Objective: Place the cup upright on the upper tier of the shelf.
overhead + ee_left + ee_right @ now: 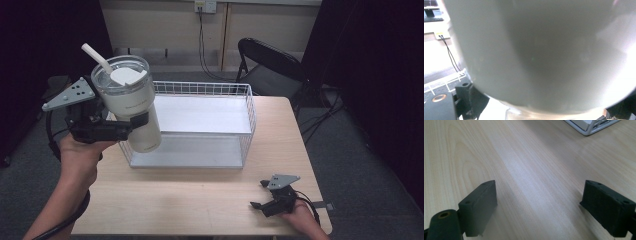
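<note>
I have the white tumbler (131,107) off the surface (200,195) and clamped in my left tool (117,131), whose jaws close around its lower body; it hangs tilted in the air at the near-left corner of the white wire basket (248,107), its clear lid and straw (97,58) topmost. By my reading the pick-up is done and the carry is in hand; what is left is to bring the tumbler over the basket's rim, lower it onto the basket floor and let go. My right tool (263,196) rests low on the surface at the near-right corner, well apart from the basket, its jaws spread wide with nothing between them. The high view gives me the whole layout, including the tilt and the basket's open space. The left gripper view gives a blurred wall of tumbler (544,55) pressed close to the camera, confirming how near the grip sits. The right gripper view shows bare wood grain (529,182) and one basket corner (591,126).
</note>
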A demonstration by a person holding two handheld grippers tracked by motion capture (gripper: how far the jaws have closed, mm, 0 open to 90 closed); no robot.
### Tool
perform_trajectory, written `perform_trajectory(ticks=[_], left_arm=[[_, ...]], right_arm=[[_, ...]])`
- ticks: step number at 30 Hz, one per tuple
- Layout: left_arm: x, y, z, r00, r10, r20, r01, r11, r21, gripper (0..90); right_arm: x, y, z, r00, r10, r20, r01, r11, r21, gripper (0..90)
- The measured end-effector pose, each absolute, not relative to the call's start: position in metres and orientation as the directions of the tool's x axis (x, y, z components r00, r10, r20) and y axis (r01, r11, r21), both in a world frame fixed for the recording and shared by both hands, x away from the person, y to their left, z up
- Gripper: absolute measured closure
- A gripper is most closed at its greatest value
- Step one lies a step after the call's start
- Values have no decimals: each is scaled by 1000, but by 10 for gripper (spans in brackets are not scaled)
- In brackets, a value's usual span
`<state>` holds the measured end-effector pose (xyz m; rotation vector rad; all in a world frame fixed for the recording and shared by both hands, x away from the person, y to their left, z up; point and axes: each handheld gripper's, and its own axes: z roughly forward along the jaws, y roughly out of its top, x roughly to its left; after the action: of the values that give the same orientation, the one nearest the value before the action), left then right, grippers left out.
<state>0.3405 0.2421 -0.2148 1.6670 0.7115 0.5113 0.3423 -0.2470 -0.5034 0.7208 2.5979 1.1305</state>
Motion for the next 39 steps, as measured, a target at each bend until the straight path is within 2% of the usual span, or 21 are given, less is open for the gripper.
perform_trajectory(ticks=[20, 39], left_arm=[[357, 228, -194, 719, 695, -11, 162, -152, 975, 101], [382, 219, -200, 686, 727, 9, 164, -167, 972, 100]], right_arm=[[342, -247, -503, -856, 516, -4, 350, 585, 731, 123], [342, -247, -503, -856, 518, -4, 350, 585, 731, 122]])
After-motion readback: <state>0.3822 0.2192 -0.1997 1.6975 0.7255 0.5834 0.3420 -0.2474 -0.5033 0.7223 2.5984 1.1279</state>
